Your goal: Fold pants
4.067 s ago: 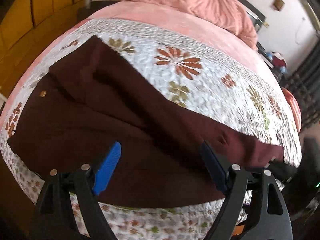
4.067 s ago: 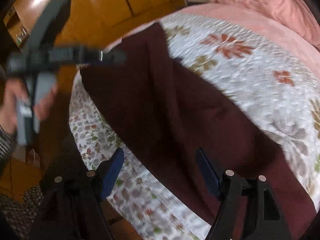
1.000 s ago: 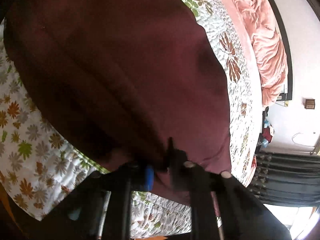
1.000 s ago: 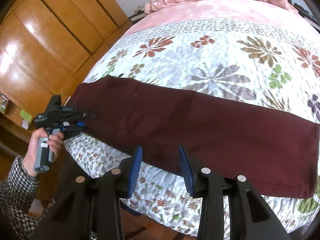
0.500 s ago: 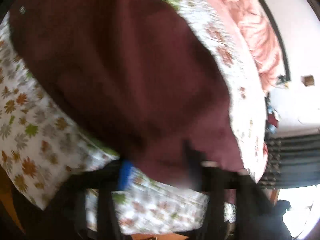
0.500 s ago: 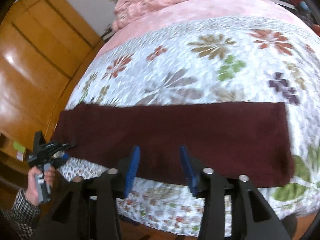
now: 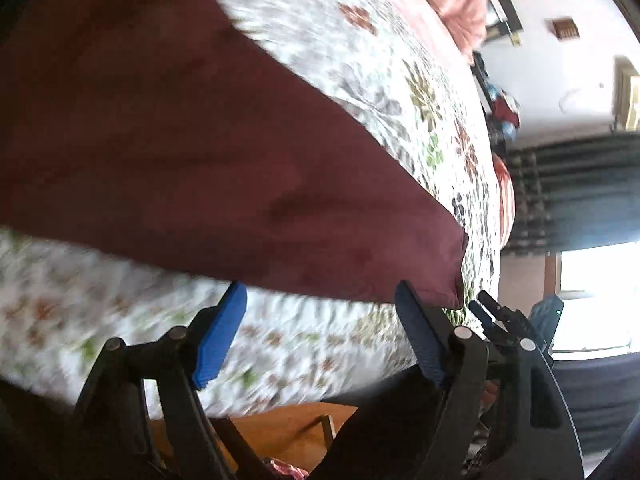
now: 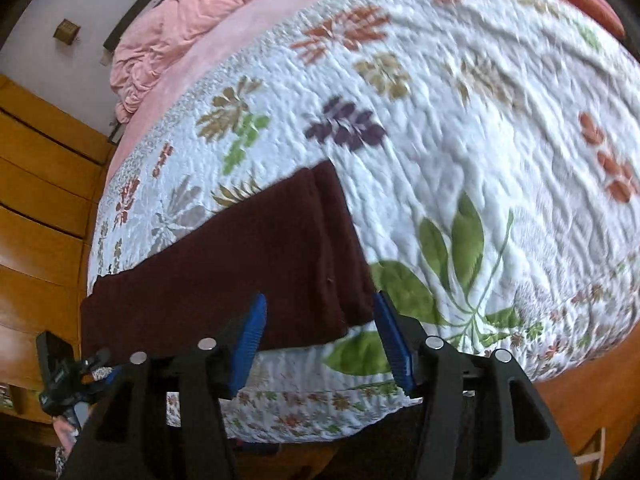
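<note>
Two grippers are held over maroon pants [image 8: 240, 264] laid on a floral quilt [image 8: 480, 140]. Left gripper [image 7: 320, 344]: jaws closing, nothing between. Right gripper [image 8: 320, 344]: jaws opening, empty, above the hem.

We note the pants [image 8: 240, 276] as matt maroon cloth, smooth with a soft nap. Quilt [image 8: 480, 128]: white stitched cotton, puckered, floral print. Far blanket [image 8: 168, 36]: pink, plush, crumpled. Left wardrobe [image 8: 36, 184]: glossy varnished wood. Gripper pads [image 8: 250, 340]: ribbed blue plastic on matt black plastic arms, with shiny metal pins.
</note>
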A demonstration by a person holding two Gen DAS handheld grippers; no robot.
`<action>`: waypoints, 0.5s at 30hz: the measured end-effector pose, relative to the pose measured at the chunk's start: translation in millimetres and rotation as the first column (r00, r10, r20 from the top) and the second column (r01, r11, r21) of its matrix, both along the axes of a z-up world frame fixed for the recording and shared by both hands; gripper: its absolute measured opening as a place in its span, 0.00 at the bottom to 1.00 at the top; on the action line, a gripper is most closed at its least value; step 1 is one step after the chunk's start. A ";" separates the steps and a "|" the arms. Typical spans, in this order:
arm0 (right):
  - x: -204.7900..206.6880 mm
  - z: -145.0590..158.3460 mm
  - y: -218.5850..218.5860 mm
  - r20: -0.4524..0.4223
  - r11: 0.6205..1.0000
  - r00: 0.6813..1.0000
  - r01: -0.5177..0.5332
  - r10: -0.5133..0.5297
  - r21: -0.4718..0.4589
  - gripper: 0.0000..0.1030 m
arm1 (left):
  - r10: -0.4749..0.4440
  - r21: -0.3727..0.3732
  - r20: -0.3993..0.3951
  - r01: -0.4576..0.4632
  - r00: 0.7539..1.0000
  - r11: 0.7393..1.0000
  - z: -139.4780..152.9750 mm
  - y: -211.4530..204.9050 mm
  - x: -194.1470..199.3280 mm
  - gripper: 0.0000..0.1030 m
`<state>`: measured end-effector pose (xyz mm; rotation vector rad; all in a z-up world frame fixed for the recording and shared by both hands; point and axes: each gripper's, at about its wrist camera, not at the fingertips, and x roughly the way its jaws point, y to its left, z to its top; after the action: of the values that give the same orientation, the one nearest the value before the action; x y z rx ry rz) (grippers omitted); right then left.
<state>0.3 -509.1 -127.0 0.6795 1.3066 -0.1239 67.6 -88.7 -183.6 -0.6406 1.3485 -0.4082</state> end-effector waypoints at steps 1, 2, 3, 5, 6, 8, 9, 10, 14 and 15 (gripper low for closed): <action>-0.8 -7.1 0.1 -0.010 1.000 1.000 -0.003 0.003 0.013 0.55 | -0.005 0.012 0.008 0.005 1.000 1.000 -1.8 -5.3 0.6 0.72; -2.5 -11.8 2.9 -0.015 1.000 1.000 -0.002 0.002 0.026 0.56 | -0.015 0.030 0.020 0.015 1.000 0.999 -3.6 -11.4 3.4 0.72; -2.6 -18.1 3.9 -0.018 0.999 1.000 -0.004 0.004 0.050 0.58 | -0.029 0.066 0.025 0.028 0.999 0.997 -6.7 -18.6 6.6 0.72; -3.0 -27.4 4.5 -0.022 0.998 1.000 -0.002 0.004 0.058 0.62 | -0.041 0.115 0.031 0.037 0.999 0.993 -13.7 -28.9 13.5 0.73; -2.8 -31.1 4.6 -0.016 0.998 1.000 0.003 -0.002 0.063 0.64 | -0.045 0.128 0.032 0.041 0.998 0.991 -16.0 -31.7 14.4 0.73; -2.6 -35.8 2.7 0.003 0.996 1.000 0.019 -0.019 0.082 0.68 | -0.049 0.143 0.037 0.043 0.998 0.989 -17.7 -41.6 24.6 0.73; -2.3 -37.5 1.5 0.008 0.996 1.000 0.018 -0.019 0.086 0.71 | -0.051 0.145 0.041 0.044 0.998 0.988 -18.5 -42.8 26.7 0.73; 0.1 -40.5 2.0 0.020 0.996 1.000 0.013 -0.015 0.086 0.72 | -0.052 0.146 0.044 0.045 0.998 0.988 -18.1 -45.3 29.2 0.73; 7.8 -44.6 -0.7 0.041 0.998 0.999 0.006 -0.009 0.063 0.72 | -0.057 0.141 0.049 0.049 0.997 0.989 -16.5 -44.1 28.6 0.73; 10.9 -46.8 -0.6 0.042 0.997 0.999 -0.007 0.004 0.072 0.74 | -0.059 0.139 0.050 0.051 0.997 0.989 -15.9 -43.6 27.9 0.74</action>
<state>11.2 -509.7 -173.7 0.7360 1.2776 -0.0577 95.4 -132.3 -199.5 -0.4753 1.3324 -0.3706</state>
